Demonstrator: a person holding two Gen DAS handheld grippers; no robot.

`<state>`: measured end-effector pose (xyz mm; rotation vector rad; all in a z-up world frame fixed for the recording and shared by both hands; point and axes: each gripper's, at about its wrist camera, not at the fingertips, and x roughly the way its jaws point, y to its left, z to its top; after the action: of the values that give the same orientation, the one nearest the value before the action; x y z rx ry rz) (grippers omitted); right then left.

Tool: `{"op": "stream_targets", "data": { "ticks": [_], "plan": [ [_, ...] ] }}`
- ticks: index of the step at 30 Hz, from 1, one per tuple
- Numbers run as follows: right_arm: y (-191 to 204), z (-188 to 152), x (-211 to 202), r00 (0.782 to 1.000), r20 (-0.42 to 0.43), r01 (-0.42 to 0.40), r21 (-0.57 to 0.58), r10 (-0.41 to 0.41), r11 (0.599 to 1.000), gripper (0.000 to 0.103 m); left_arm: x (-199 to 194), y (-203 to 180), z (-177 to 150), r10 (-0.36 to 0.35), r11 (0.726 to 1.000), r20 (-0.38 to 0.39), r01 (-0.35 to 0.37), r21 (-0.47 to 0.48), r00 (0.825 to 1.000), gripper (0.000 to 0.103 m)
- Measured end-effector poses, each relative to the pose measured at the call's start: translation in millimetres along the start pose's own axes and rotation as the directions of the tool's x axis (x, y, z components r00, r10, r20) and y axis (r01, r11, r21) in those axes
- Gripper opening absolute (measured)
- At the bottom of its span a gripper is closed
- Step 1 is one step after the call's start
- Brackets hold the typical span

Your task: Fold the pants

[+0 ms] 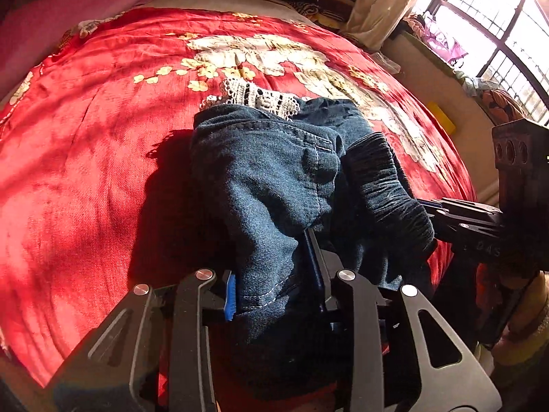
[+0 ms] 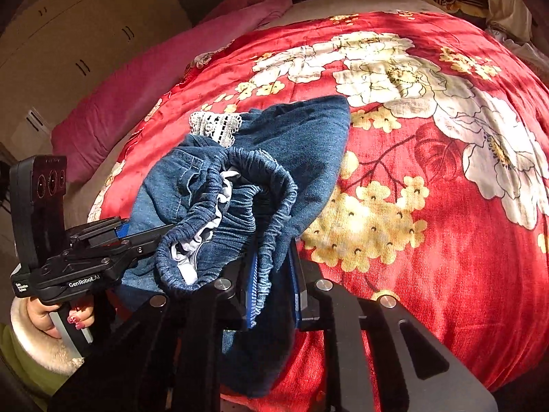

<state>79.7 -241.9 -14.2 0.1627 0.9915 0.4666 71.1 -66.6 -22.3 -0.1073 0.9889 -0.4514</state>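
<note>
Both sets of jaws are clenched on denim. On our left gripper [image 1: 276,292] the blue-padded fingers [image 1: 230,297] pinch a fold of the pants [image 1: 274,178] near a stitched seam, the cloth bunched between the two pads. On our right gripper [image 2: 272,288] the jaws grasp the gathered elastic waistband [image 2: 240,213], whose ruffled edge loops up and over the left pad.

The pants are dark blue jeans, heaped in a loose mound on the bed and lifted at our end where the two grippers hold them. In the right wrist view the waistband opens toward the camera and a white lining [image 2: 202,237] shows inside it. A strip of white lace trim [image 1: 260,98] pokes out at the far edge of the heap, lying against the bedspread [image 1: 85,171].

The bedspread is red with large white and cream flowers and carries the whole garment. A pink blanket [image 2: 144,99] lies along its far-left side in the right wrist view. In the left wrist view a barred window [image 1: 497,27] with a pale curtain [image 1: 387,3] stands at upper right, and strong light falls across the bed.

The two grippers sit just beside each other, each visible at the edge of the other's view.
</note>
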Motion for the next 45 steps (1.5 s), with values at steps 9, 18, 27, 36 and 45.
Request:
{"op": "stream_targets", "data": {
  "ticks": [9, 18, 27, 36, 45],
  "plan": [
    [19, 28, -35, 0.995, 0.099, 0.009, -0.082, -0.001, 0.997, 0.013, -31, -10, 27, 0.0, 1.0, 0.094, -0.002, 0.024, 0.996, 0.021],
    [12, 81, -32, 0.99, 0.142, 0.036, -0.091, -0.023, 0.995, 0.013, -30, -6, 85, 0.029, 0.999, 0.148, -0.035, 0.034, 0.989, 0.021],
    [-10, 108, -2, 0.993, 0.108, 0.062, -0.073, -0.054, 0.995, 0.013, -2, 2, 107, 0.06, 0.998, 0.138, -0.063, 0.016, 0.989, 0.021],
    [-31, 113, 35, 0.997, 0.039, 0.064, -0.033, -0.063, 0.997, 0.013, 31, 16, 110, 0.072, 0.997, 0.084, -0.07, -0.02, 0.994, 0.021],
    [-50, 104, 64, 0.996, -0.041, 0.077, 0.035, -0.075, 0.996, 0.016, 53, 33, 98, 0.075, 0.995, 0.035, -0.072, -0.062, 0.997, 0.027]
  ]
}}
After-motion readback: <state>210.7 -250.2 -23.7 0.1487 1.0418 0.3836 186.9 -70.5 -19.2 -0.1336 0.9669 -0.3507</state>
